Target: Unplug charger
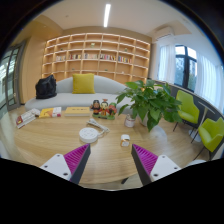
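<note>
Two gripper fingers with magenta pads (75, 158) reach forward from the bottom of the view, spread wide apart; the gripper (110, 160) holds nothing and touches nothing, with only bare wooden table (110, 168) showing between its fingers.

Just beyond the fingers, on the table, sits one small white cup-like object (125, 141), and a little further off to its left one flat white round dish (89, 134). Behind these stands one leafy green potted plant (148, 100). Left of the plant is a cluster of small bottles or figures (100, 105), too small to count. Books or papers (27, 117) lie on the far left of the table.

Past the table is one white sofa (62, 97) bearing one yellow cushion (84, 84) and one dark bag (46, 88). One wide wooden shelving unit (97, 58) fills the back wall. Two lime-green chairs (187, 105) stand to the right, near a window (186, 65).

No charger or plug can be made out; its place cannot be told from this view.
</note>
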